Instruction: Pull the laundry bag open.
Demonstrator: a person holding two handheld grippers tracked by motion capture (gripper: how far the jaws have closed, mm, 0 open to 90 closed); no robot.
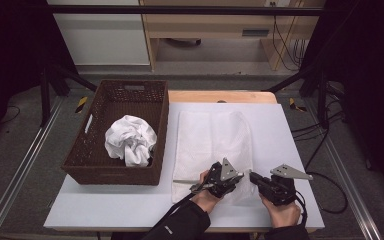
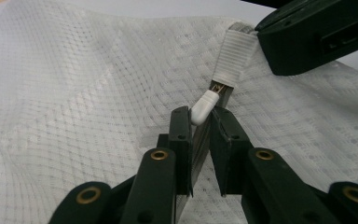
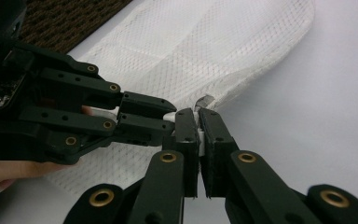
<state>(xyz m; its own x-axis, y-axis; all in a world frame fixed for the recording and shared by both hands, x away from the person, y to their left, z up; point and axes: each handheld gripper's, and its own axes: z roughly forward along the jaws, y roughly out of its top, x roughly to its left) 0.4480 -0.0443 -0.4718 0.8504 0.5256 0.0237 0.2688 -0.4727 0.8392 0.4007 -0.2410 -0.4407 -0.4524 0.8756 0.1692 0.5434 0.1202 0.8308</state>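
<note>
At the near edge of the mesh laundry bag (image 1: 212, 145), the right gripper (image 1: 252, 176) is pinching the zipper end while the left gripper (image 1: 240, 176) is clamping the zipper pull (image 2: 203, 107); zip not yet drawn, crumpled white cloth (image 1: 130, 140) lying in the basket (image 1: 87, 167)

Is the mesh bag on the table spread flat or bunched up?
Spread flat: the mesh bag lies smoothed out on the table beside the basket, unlike the crumpled white cloth inside it.

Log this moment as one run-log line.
left tool: shut on zipper pull | right tool: shut on mesh laundry bag edge | bag flat on table | white cloth in basket
</note>
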